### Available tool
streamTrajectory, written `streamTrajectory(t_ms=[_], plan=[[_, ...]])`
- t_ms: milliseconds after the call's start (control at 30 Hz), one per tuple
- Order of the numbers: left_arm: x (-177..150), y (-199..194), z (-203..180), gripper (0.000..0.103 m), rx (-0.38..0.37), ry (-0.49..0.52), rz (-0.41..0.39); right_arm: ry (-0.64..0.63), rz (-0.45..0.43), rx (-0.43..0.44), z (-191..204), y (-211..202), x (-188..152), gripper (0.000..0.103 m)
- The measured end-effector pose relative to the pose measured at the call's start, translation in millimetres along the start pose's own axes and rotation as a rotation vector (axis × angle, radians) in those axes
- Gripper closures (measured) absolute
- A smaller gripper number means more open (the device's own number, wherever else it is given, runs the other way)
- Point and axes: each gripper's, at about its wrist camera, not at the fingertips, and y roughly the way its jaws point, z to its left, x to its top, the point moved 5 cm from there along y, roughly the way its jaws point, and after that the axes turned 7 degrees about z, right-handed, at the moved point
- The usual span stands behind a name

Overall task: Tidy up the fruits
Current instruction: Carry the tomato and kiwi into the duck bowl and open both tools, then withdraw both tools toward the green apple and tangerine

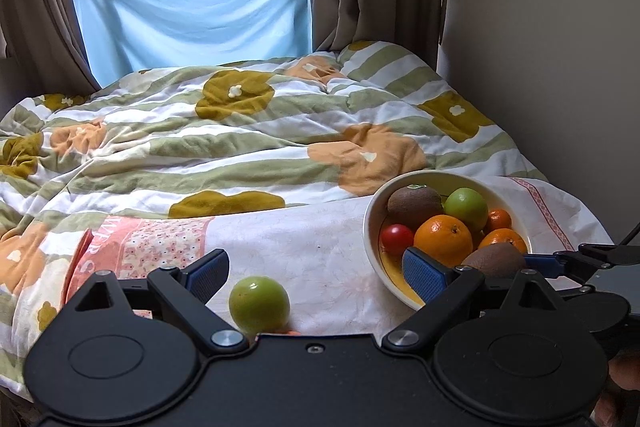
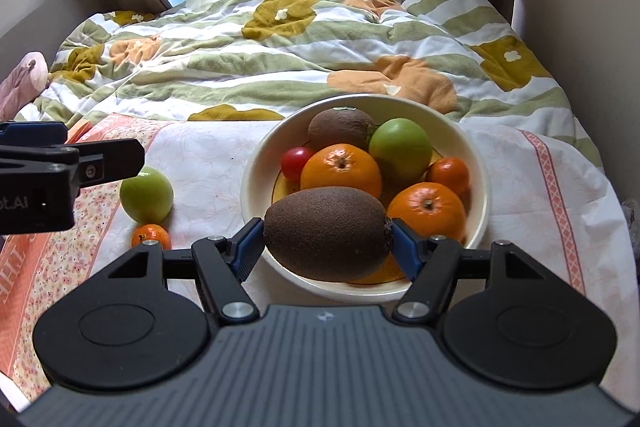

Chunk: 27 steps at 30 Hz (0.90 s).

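A cream bowl (image 2: 476,155) stands on a white cloth on the bed and holds several fruits: a kiwi (image 2: 340,127), a green apple (image 2: 402,147), oranges (image 2: 340,169) and a small red tomato (image 2: 295,161). My right gripper (image 2: 326,243) is shut on a second brown kiwi (image 2: 326,233), held over the bowl's near rim. My left gripper (image 1: 316,273) is open and empty above a loose green apple (image 1: 259,303) on the cloth, left of the bowl (image 1: 374,223). A small mandarin (image 2: 151,235) lies beside that apple (image 2: 146,195).
A rumpled flowered quilt (image 2: 280,51) covers the bed behind the cloth. A wall (image 1: 560,47) runs along the right side. Curtains and a blue sheet (image 1: 192,7) hang at the window beyond. A pink soft toy (image 2: 22,79) lies at the far left.
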Motion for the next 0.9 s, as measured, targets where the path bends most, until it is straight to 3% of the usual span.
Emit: streamTrajectory(t_ms=[167, 200, 233, 267, 533, 900], plan=[[-4, 3, 10, 0.007, -0.005, 0.004, 0.008, 0.03, -0.001, -0.032, 10, 15, -2, 0.018], [-5, 3, 12, 0.007, -0.007, 0.006, 0.01, 0.035, -0.002, -0.043, 11, 17, -3, 0.014], [-7, 4, 14, 0.007, -0.007, 0.009, 0.013, 0.037, -0.01, -0.062, 12, 17, -3, 0.001], [-8, 4, 15, 0.007, -0.007, 0.011, 0.015, 0.034, -0.022, -0.08, 13, 17, -4, 0.0], [-17, -1, 27, 0.007, -0.014, -0.007, 0.02, 0.033, -0.047, -0.131, 7, 3, -12, 0.0], [-16, -36, 30, 0.007, -0.012, -0.016, -0.05, 0.066, -0.089, -0.135, 1, -37, -9, 0.0]])
